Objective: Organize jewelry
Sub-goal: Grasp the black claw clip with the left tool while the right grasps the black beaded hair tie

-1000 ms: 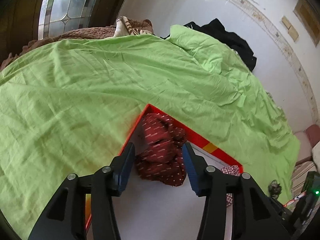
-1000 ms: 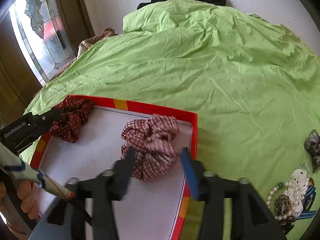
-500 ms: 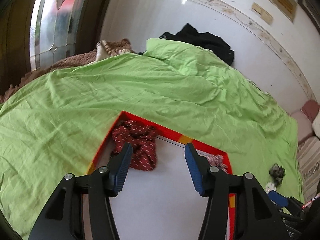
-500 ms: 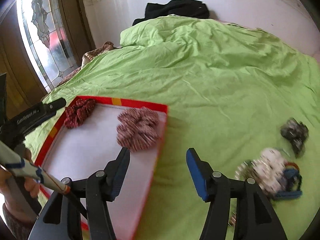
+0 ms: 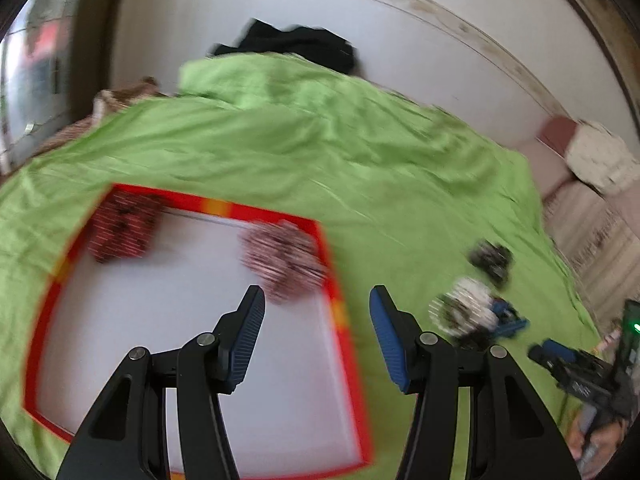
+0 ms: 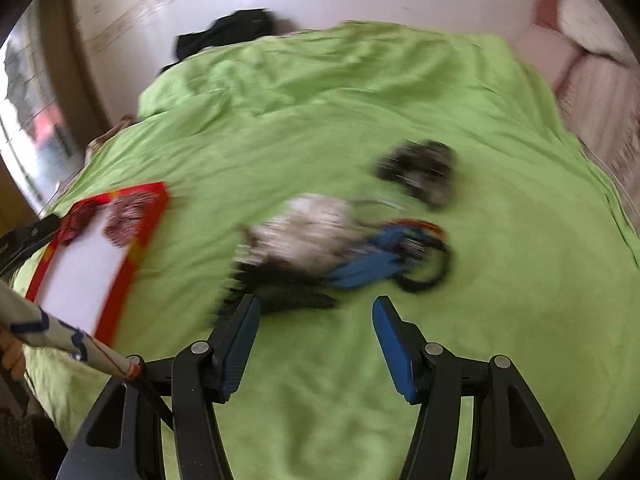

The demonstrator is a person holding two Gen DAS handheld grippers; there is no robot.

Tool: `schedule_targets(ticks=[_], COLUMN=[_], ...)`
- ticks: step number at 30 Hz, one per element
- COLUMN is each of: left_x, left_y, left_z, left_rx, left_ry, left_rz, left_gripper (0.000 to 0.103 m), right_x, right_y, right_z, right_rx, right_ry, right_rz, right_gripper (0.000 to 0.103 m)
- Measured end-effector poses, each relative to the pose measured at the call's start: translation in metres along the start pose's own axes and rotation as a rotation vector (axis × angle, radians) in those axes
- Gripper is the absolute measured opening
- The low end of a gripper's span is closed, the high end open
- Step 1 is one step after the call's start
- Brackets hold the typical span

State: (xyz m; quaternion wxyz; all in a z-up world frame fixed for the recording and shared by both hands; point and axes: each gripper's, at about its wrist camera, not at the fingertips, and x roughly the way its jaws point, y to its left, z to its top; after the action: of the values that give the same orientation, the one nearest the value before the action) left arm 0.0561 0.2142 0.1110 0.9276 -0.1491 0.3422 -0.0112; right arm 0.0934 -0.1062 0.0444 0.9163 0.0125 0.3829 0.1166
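The left gripper (image 5: pixel 317 334) is standing with its jaws apart and nothing between the blue pads, hovering over the right rim of the red-edged white tray (image 5: pixel 344 344). In that tray a checked pink scrunchie (image 5: pixel 286 262) is lying just ahead of the left finger, and a dark red dotted scrunchie (image 5: pixel 120 228) is lying further ahead and to the left, in the far left corner. To the right of this gripper, off the tray, the jewelry pile (image 5: pixel 470 314) is sitting on the green bedsheet (image 5: pixel 320 152), with a dark grey hair piece (image 5: pixel 490 258) a little beyond it.

The right gripper (image 6: pixel 316 334) is likewise gaping, with nothing between its pads. The jewelry pile (image 6: pixel 320 236) is lying just ahead of its fingertips: a blurred white puff, a blue clip (image 6: pixel 372 260), a black loop and dark strands reaching toward the left finger. The grey hair piece (image 6: pixel 420 168) is lying beyond the pile, apart from it. The tray (image 6: pixel 132 268) is sitting well off to the left. Motion blur is hiding the finer detail.

Nothing is blocking the way between the right fingertips and the pile.

A second ago the left gripper was straddling the dark red scrunchie and the right was over the checked one; both have since swung rightward, clear of the scrunchies, which are staying in the tray.
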Motion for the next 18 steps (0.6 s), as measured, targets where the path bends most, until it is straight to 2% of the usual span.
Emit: schedule_targets(ticks=[3, 10, 18], left_x=[0.015, 0.054, 0.088], left_y=[-0.034, -0.098, -0.132], left_z=[-0.012, -0.045, -0.062], left_rx=[0.035, 0.158, 0.222], left_ry=[0.061, 0.174, 0.238], left_rz=[-0.069, -0.121, -0.177], left_gripper=[0.053, 0.053, 0.053], right_x=[0.0, 0.009, 0.027], right_y=[-0.029, -0.077, -0.095], right_z=[-0.003, -0.001, 0.014], right_rx=[0.048, 0.117, 0.144], right_ry=[-0.006, -0.036, -0.042], right_rz=[-0.006, 0.011, 0.064], right_gripper=[0.063, 0.063, 0.063])
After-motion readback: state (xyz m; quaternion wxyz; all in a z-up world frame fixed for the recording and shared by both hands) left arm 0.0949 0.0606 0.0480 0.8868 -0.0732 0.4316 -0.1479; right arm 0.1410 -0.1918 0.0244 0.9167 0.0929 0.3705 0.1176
